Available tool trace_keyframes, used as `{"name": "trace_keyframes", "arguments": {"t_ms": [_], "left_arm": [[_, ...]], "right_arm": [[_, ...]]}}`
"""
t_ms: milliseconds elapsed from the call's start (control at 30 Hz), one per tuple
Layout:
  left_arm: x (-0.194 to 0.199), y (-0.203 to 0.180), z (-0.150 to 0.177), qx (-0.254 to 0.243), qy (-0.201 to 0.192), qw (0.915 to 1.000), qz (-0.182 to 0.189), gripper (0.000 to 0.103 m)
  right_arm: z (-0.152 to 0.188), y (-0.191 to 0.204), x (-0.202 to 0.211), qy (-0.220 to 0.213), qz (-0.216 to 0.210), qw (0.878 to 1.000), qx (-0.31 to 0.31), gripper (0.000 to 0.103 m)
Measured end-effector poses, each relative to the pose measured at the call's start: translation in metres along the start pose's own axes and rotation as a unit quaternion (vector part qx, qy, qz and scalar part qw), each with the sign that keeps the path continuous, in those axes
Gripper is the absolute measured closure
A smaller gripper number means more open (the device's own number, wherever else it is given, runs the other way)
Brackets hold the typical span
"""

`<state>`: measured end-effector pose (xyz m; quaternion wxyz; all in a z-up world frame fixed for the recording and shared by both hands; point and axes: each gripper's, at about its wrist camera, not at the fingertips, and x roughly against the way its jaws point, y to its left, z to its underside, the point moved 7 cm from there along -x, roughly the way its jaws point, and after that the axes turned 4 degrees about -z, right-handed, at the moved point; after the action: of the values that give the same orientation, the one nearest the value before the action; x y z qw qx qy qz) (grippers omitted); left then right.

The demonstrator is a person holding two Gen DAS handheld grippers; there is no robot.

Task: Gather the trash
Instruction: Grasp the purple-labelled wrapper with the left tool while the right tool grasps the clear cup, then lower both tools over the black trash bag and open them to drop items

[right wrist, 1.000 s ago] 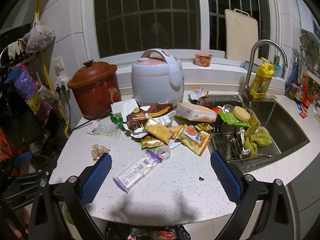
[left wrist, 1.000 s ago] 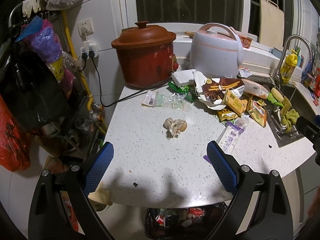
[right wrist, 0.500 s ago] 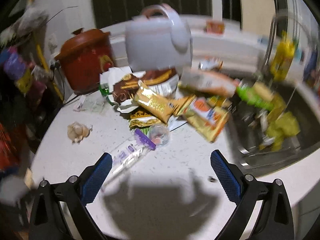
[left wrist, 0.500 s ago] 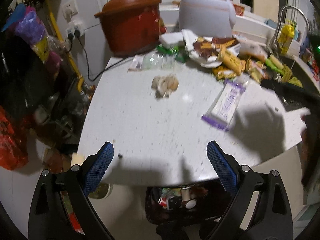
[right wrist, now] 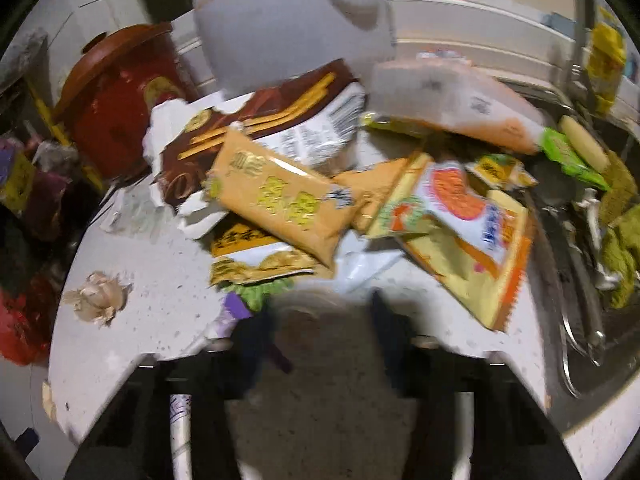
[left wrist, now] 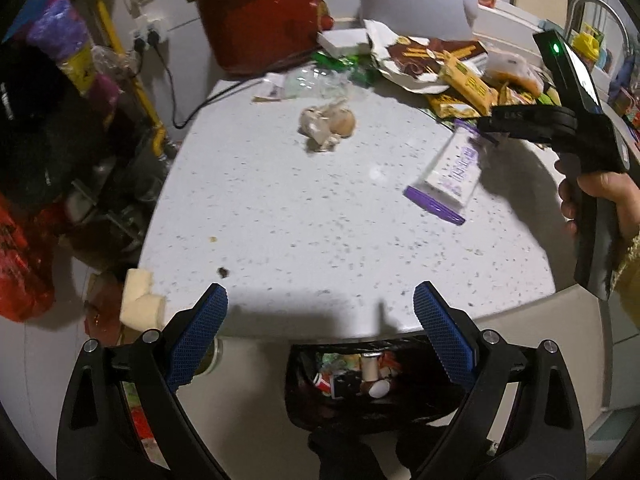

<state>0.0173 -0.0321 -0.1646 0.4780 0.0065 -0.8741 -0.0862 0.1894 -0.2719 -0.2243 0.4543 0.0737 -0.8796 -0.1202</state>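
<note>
My right gripper (right wrist: 320,320) has just been closing; blurred, I cannot tell whether it pinches the white-and-purple plastic wrapper (left wrist: 452,168) lifted at the white speckled tabletop's (left wrist: 280,208) right edge. It points steeply down. My left gripper (left wrist: 320,320) hangs spread over the near edge, the only view showing the black trash bag (left wrist: 360,384).

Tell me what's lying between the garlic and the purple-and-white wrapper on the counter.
Nothing: in the left wrist view the speckled counter is bare between the garlic and the purple-and-white wrapper.

Black left tongs (left wrist: 320,320) carry blue textured pads (left wrist: 198,336) and silver screws; a mustard knitted sleeve (left wrist: 630,276).
</note>
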Motion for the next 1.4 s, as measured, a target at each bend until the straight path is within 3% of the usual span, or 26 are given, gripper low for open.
{"name": "trace_keyframes", "arguments": {"t_ms": [233,400,700,800,833,867,933,1200,1400], "left_arm": [[-0.006,-0.034,-0.031,-0.057,-0.038,0.9976,-0.004,0.011],[-0.024,-0.082,-0.066,-0.143,-0.083,0.9863,-0.002,0.011],[-0.073,-0.122,-0.085,-0.214,-0.04,0.9716,0.093,0.011],[-0.081,-0.122,-0.085,-0.202,-0.024,0.9698,0.135,0.016],[-0.083,-0.12,-0.085,-0.186,-0.014,0.969,0.163,0.024],[-0.081,-0.117,-0.087,-0.177,-0.02,0.9699,0.166,0.032],[-0.076,-0.114,-0.089,-0.179,-0.029,0.9689,0.168,0.058],[-0.057,-0.097,-0.079,-0.142,-0.017,0.9665,0.213,0.064],[-0.007,-0.073,-0.066,-0.101,-0.036,0.9576,0.267,0.064]], "right_arm": [[0.009,-0.015,0.027,-0.02,-0.019,0.999,-0.023,0.066],[0.011,-0.024,0.079,-0.053,-0.032,0.998,-0.028,0.066],[0.034,-0.045,0.134,-0.076,-0.042,0.994,-0.066,0.066],[0.04,-0.048,0.139,-0.076,-0.042,0.994,-0.073,0.065],[0.041,-0.047,0.139,-0.076,-0.043,0.993,-0.074,0.065],[0.043,-0.047,0.139,-0.075,-0.042,0.994,-0.074,0.065],[0.046,-0.046,0.138,-0.073,-0.043,0.994,-0.075,0.065],[0.046,-0.027,0.135,-0.07,-0.062,0.993,-0.068,0.065],[0.051,-0.002,0.14,-0.064,-0.086,0.993,-0.045,0.065]]}}
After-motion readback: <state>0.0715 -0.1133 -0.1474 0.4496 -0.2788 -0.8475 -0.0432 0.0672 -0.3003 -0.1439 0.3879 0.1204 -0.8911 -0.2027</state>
